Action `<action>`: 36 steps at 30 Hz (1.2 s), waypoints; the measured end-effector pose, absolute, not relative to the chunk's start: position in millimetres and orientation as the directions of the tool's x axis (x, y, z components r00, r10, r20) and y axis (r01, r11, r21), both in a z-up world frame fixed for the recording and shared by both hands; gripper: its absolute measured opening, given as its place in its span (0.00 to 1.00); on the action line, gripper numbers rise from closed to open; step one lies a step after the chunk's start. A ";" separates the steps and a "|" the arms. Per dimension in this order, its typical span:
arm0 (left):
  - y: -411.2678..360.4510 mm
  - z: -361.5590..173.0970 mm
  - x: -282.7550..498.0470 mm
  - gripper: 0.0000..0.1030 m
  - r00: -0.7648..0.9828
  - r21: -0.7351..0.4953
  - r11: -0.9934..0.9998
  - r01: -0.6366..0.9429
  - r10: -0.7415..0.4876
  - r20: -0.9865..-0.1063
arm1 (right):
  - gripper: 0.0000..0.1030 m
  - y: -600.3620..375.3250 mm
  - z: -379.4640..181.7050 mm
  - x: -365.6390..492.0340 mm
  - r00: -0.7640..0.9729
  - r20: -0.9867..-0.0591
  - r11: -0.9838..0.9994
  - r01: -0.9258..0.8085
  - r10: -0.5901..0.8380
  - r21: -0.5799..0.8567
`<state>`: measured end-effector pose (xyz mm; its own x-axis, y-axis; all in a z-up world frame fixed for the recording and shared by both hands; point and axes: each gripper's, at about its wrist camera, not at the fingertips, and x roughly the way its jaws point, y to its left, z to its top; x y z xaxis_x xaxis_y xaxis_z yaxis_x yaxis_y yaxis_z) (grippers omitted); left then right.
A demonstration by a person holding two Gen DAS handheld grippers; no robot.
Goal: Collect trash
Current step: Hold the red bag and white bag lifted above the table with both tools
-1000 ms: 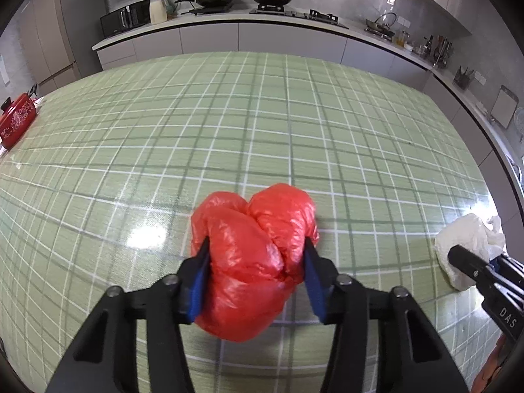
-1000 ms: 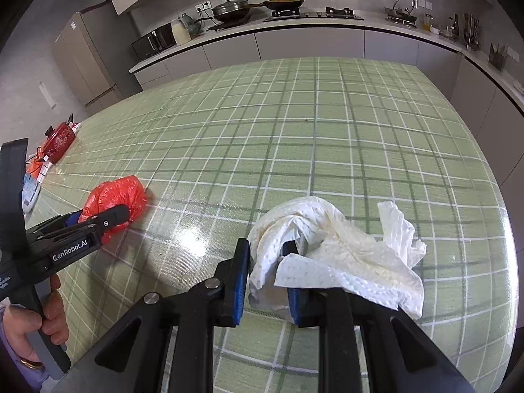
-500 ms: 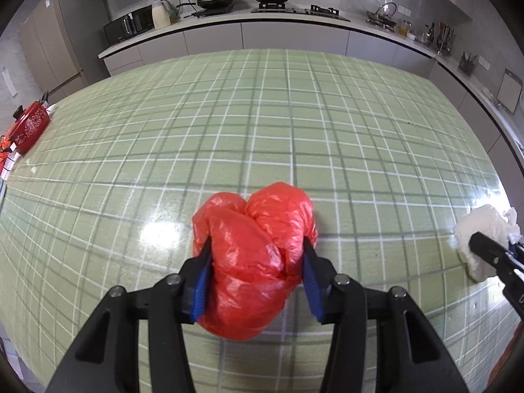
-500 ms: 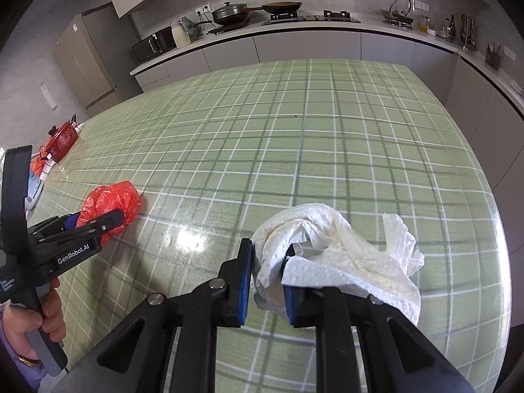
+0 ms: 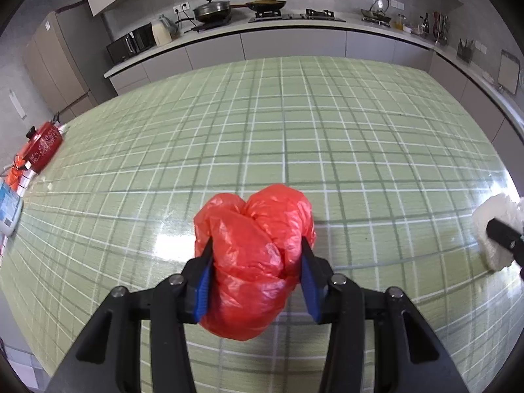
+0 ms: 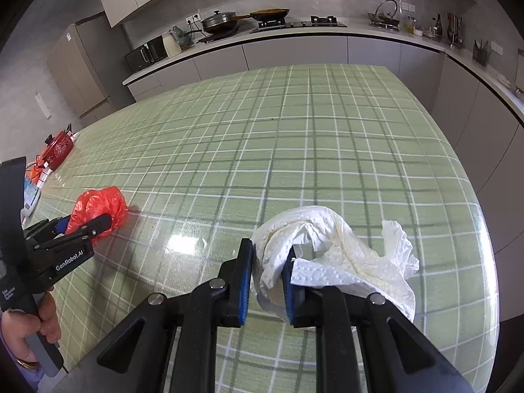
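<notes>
Here, the crumpled red plastic bag [image 5: 253,262] sits squeezed between the blue pads of the left gripper [image 5: 255,275], bulging above and below the jaws near the middle of the green checked tablecloth [image 5: 294,131]. Whether its underside touches the cloth or hangs just above it cannot be told. What the bag holds inside, if anything, is hidden by its folds. In the right wrist view the same bag [image 6: 98,209] shows at the near left of the table, with the left gripper [image 6: 82,226] clamped on it and a hand [image 6: 36,321] wrapped round the grey handle below.

The white paper towel [image 6: 334,255] lies bunched at the near right of the table, a fold of it pinched tight between the pads of the right gripper [image 6: 267,281]; the rest spills out to the right over the cloth. In the left wrist view it shows as a white wad [image 5: 494,226] at the far right edge, with the tip of the right gripper [image 5: 501,235] across it.

At the far left edge of the table stands a red pot [image 5: 42,145] with a black knob, its lid on, so its contents are unseen. Beyond the table runs a grey kitchen counter [image 5: 294,29]. On it a lidded pan [image 5: 213,11] and a frying pan [image 5: 265,3] sit on the hob, and a microwave [image 5: 131,46] stands further left.
</notes>
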<state>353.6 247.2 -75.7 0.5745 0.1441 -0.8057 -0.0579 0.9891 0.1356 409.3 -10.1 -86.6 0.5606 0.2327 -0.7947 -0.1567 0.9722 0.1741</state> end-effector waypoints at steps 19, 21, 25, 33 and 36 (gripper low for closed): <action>253.9 -54.7 310.6 0.46 0.538 0.075 0.994 -0.077 0.104 -0.837 | 0.18 -37.2 -88.1 405.5 0.566 -0.792 0.973 -0.123 0.230 0.194; 254.0 -53.2 308.0 0.46 0.535 0.070 0.994 -0.083 0.103 -0.839 | 0.18 -41.4 -88.9 405.9 0.570 -0.791 0.975 -0.113 0.222 0.192; 254.4 -56.4 302.0 0.46 0.500 0.062 0.991 -0.122 0.116 -0.858 | 0.18 -47.7 -91.0 405.6 0.575 -0.794 0.980 -0.099 0.199 0.174; 236.5 -57.9 286.6 0.46 0.509 0.076 0.990 -0.122 0.128 -0.851 | 0.18 -60.3 -91.8 403.7 0.575 -0.793 0.980 -0.095 0.199 0.177; 227.9 -50.0 283.9 0.46 0.527 0.068 0.986 -0.155 0.141 -0.838 | 0.18 -61.7 -90.2 403.0 0.577 -0.790 0.979 -0.103 0.204 0.178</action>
